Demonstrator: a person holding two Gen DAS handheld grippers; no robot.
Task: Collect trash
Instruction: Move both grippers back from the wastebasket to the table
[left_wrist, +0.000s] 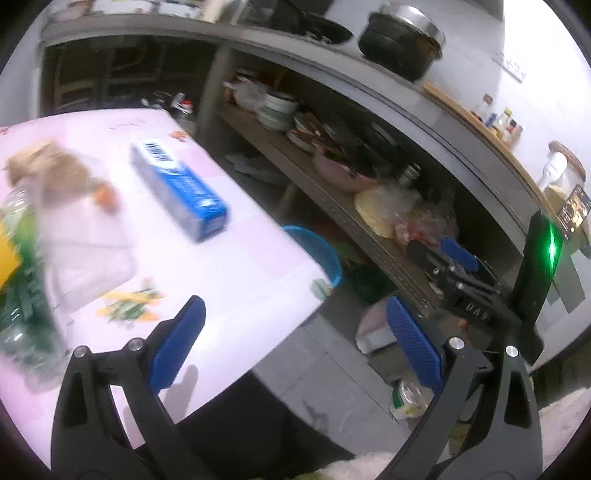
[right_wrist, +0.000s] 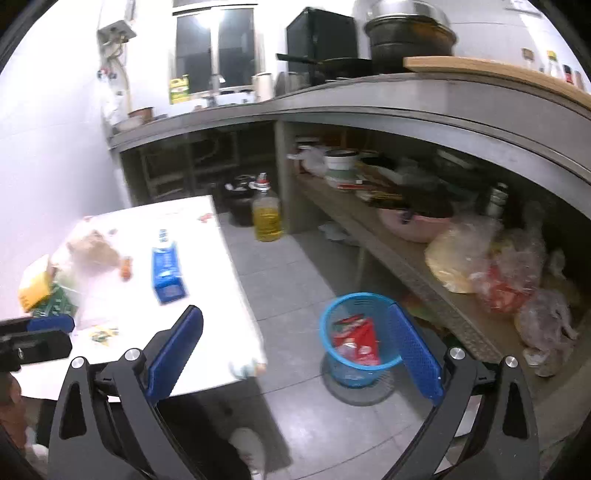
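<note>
So the landmark here was the low white-topped table (right_wrist: 207, 354). At its left end sat a blurry heap: a yellow and green packet (right_wrist: 35, 288), a crumpled brown paper bag (right_wrist: 92, 253) and a clear plastic container (left_wrist: 85, 251), too smeared to say what touched what. Toward the table's middle lay a blue rectangular cardboard box (right_wrist: 166, 269), flat on the top and apart from the heap. A few yellow-green paper scraps (left_wrist: 129, 306) were scattered on the table's near edge.

The left hand-held gripper (left_wrist: 295, 347) hovered over the near right corner of the table, blue pads spread wide with nothing between them. The right hand-held gripper (right_wrist: 295, 354) hung just off the table's right edge, also wide apart and empty.

On the grey tiled floor (right_wrist: 291, 269) right of the table stood a round blue mesh plastic wastebasket (right_wrist: 354, 354) with a red wrapper (right_wrist: 356, 339) inside. Beyond the table's far end stood a yellow oil jug (right_wrist: 266, 214).
</note>
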